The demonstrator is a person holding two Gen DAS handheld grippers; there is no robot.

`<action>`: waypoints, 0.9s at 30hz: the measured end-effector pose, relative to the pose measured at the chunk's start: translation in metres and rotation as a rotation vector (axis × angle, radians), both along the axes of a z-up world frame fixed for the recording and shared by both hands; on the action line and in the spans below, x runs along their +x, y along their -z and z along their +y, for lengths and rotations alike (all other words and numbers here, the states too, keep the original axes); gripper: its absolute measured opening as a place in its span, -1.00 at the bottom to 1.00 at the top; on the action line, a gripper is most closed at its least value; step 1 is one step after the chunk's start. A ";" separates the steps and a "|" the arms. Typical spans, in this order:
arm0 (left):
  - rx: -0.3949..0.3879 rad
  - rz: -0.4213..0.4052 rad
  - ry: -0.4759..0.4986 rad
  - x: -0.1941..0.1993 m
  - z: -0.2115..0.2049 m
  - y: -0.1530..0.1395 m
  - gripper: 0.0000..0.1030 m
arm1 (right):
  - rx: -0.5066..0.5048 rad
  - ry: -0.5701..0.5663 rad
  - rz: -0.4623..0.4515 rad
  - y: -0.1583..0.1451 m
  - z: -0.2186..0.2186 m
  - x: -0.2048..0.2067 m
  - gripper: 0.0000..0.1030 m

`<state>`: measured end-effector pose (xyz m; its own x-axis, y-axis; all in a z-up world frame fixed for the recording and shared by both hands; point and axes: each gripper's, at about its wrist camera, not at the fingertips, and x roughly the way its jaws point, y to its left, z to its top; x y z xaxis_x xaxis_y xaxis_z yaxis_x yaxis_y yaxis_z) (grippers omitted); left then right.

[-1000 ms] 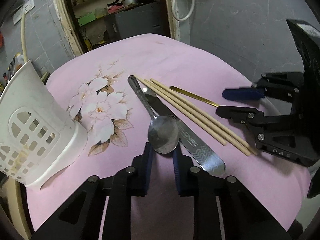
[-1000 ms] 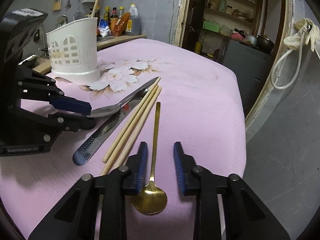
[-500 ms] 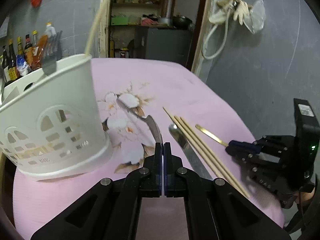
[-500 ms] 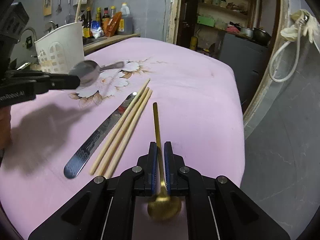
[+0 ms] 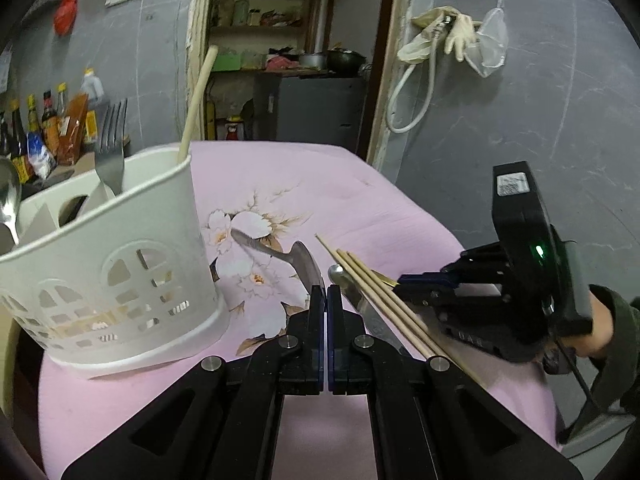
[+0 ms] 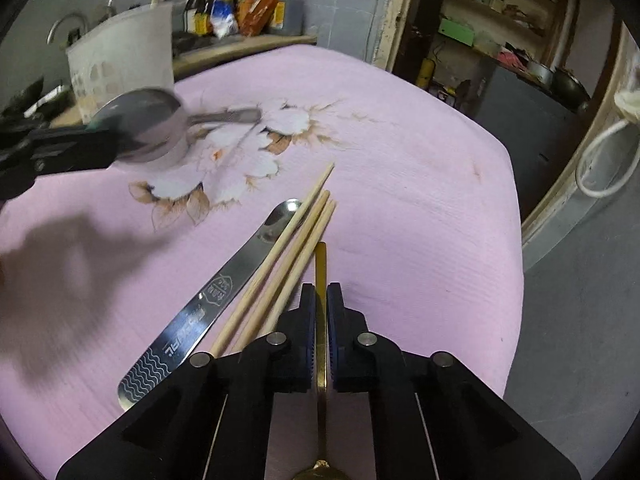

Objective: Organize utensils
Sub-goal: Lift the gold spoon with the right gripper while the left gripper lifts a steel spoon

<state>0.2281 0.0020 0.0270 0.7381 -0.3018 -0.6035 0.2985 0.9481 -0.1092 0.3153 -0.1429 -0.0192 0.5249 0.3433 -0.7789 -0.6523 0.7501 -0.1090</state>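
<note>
Left gripper (image 5: 327, 294) is clamped tight on the bowl edge of a steel spoon (image 5: 280, 254), which hangs in the air over the flower print, handle sticking out away from the camera toward the caddy side. Right gripper (image 6: 320, 300) is pinched shut on the thin handle of a gold spoon (image 6: 320, 264); the gold bowl peeks out under the jaws at the bottom edge, and I can't tell if it's off the cloth. Writing-wise: the right gripper body shows "DAS" from the left wrist view, with a barcode sticker on top too small to read. The flat steel utensil (image 6: 208, 304) lying just left of the three wooden chopsticks (image 6: 292, 256) has a stamped badge, some lettering I can't make out and a wavy pattern at its near end. All of those lie side by side on the pink tablecloth (image 6: 400, 184). The white plastic utensil caddy (image 5: 120, 276) stands on the cloth at the left, holding a fork (image 5: 110, 148) tines up, a wooden stick (image 5: 198, 104), and another spoon (image 5: 10, 204) at the far left edge. Sauce bottles (image 6: 240, 0) line the counter behind.
</note>
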 end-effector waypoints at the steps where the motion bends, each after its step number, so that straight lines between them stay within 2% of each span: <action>1: 0.006 -0.004 0.005 -0.002 0.000 -0.001 -1.00 | 0.035 0.014 0.005 -0.001 -0.005 0.000 -0.93; 7: 0.019 -0.032 0.022 -0.016 0.006 -0.014 -1.00 | 0.183 0.073 -0.012 -0.015 -0.023 -0.012 -0.93; 17: 0.024 -0.113 -0.008 -0.032 0.022 -0.042 -1.00 | 0.395 0.095 -0.166 -0.053 -0.032 -0.035 -0.93; 21: -0.003 -0.116 -0.021 -0.034 0.030 -0.046 -1.00 | 0.445 0.093 -0.245 -0.062 -0.029 -0.045 -0.93; 27: -0.065 -0.114 -0.011 -0.040 0.040 -0.056 -1.00 | 0.515 0.095 -0.308 -0.075 -0.027 -0.054 -0.94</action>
